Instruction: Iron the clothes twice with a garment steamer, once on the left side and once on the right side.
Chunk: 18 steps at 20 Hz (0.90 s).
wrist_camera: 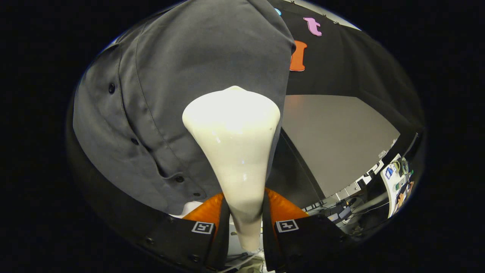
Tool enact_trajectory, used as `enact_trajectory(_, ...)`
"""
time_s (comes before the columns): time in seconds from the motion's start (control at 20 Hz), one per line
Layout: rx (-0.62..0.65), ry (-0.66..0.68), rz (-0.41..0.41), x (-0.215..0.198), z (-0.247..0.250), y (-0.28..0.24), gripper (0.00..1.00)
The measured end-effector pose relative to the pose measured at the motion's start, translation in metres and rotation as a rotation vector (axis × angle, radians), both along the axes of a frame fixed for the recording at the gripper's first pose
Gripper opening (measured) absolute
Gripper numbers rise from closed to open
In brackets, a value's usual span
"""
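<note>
A white garment steamer (235, 151) stands up between my two fingers, with my gripper (245, 212) shut on its narrow handle. Its wide head points forward against a hanging grey button-up shirt (182, 76). The head lies on the shirt's right part, close to the shirt's right edge. The button placket (129, 125) with dark buttons runs down to the left of the steamer. Whether the head touches the cloth I cannot tell.
To the right of the shirt is the black booth wall (341, 64) and a grey floor (341, 140) below it. Farther right stands a desk with cables and small devices (394, 178).
</note>
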<state>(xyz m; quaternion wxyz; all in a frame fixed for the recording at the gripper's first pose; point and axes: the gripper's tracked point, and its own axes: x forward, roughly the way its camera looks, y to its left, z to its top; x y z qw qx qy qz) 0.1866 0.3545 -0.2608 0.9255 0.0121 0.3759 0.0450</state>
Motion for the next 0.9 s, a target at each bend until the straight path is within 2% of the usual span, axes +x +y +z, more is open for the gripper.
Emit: enact_trajectory(0.9, -0.023, 0.151, -0.019, -0.037, -0.115, -0.006, 0.46)
